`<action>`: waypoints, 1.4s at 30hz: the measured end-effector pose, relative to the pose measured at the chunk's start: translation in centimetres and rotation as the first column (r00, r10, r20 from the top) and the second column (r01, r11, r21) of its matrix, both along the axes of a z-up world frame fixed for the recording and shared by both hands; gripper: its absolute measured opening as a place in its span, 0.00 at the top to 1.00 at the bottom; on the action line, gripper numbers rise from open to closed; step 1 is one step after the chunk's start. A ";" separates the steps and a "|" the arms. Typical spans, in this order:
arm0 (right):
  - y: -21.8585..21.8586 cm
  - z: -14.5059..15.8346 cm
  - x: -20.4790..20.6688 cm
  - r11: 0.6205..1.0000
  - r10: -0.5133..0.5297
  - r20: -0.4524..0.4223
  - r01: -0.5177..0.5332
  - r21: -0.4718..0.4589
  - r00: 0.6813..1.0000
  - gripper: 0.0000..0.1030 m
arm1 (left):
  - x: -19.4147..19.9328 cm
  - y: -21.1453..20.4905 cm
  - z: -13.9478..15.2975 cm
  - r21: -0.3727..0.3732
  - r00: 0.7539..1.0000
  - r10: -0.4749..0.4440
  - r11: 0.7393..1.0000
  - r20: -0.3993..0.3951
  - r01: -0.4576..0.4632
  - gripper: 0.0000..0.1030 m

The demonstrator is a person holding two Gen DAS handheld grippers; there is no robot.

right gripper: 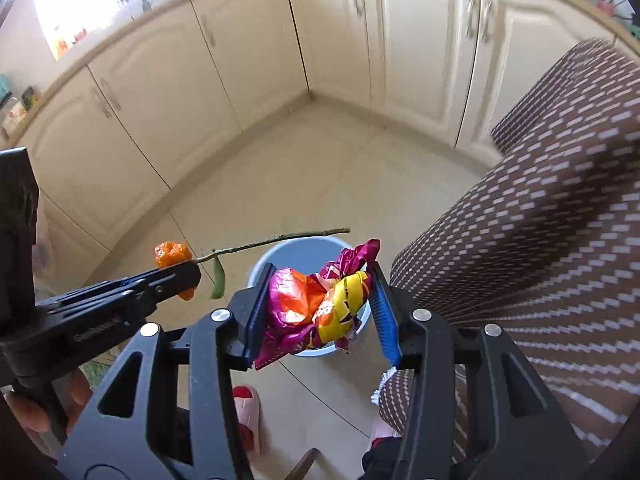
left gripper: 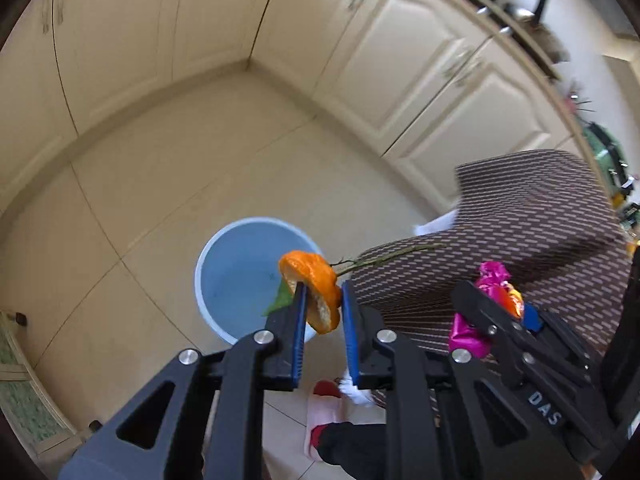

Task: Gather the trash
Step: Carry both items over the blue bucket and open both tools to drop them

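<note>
My left gripper (left gripper: 323,294) is shut on an orange peel (left gripper: 314,286) with a twig (left gripper: 394,255) and a green leaf (left gripper: 282,300) attached. It hangs over the rim of a light blue bin (left gripper: 236,276) on the floor. The peel also shows in the right wrist view (right gripper: 173,255), held by the left gripper (right gripper: 176,276). My right gripper (right gripper: 320,300) is shut on a crumpled magenta, orange and yellow wrapper (right gripper: 316,304) above the same bin (right gripper: 304,250). The wrapper also shows in the left wrist view (left gripper: 490,300).
A brown dotted tablecloth (right gripper: 540,240) hangs close on the right. Cream cabinets (right gripper: 240,60) line the corner behind the bin. The person's slippers (right gripper: 246,404) stand on the tiled floor below the grippers.
</note>
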State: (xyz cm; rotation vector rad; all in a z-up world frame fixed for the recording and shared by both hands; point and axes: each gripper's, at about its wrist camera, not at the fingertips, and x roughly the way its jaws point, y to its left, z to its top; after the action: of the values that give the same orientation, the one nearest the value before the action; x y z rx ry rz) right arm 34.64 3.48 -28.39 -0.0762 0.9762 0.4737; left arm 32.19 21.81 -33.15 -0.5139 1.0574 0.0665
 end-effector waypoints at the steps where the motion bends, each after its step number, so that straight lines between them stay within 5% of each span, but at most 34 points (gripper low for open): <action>1: 0.7 -1.1 0.9 1.000 -0.005 -0.012 0.005 -0.008 1.000 0.56 | 0.8 0.3 -0.9 -0.007 1.000 0.001 1.000 -0.017 -0.001 0.84; 6: 2.3 -4.5 4.0 1.000 -0.027 -0.067 0.026 -0.014 0.997 0.56 | 4.2 1.5 -4.9 -0.026 0.998 0.015 1.000 -0.065 -0.017 0.79; 8: 2.8 -5.6 4.6 1.000 -0.030 -0.086 0.029 -0.011 0.996 0.56 | 4.9 1.8 -5.9 -0.011 0.996 0.030 0.999 -0.083 -0.031 0.55; 10: 3.4 -6.4 4.7 0.999 -0.031 -0.096 0.029 -0.017 0.995 0.56 | 4.9 1.8 -6.4 0.017 0.997 0.045 0.999 -0.070 -0.044 0.47; 17: 3.6 -8.7 5.1 0.999 -0.032 -0.132 0.030 -0.018 0.991 0.56 | 4.1 3.1 -8.4 0.017 0.992 0.076 0.997 -0.105 -0.074 0.46; 32: 6.8 -9.0 6.3 1.000 -0.015 -0.099 0.013 -0.026 0.995 0.55 | 2.3 5.9 -7.7 0.032 0.986 0.141 0.990 -0.083 -0.139 0.44; 42: 7.0 -8.2 6.8 0.999 -0.026 -0.054 0.024 -0.036 0.998 0.42 | 2.0 6.3 -6.7 0.041 0.985 0.160 0.987 -0.062 -0.157 0.44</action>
State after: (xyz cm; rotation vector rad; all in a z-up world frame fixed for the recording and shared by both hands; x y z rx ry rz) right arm 41.41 10.50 -36.59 -0.0831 1.0383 0.4379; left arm 34.15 28.11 -39.81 -0.5656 1.0754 0.2438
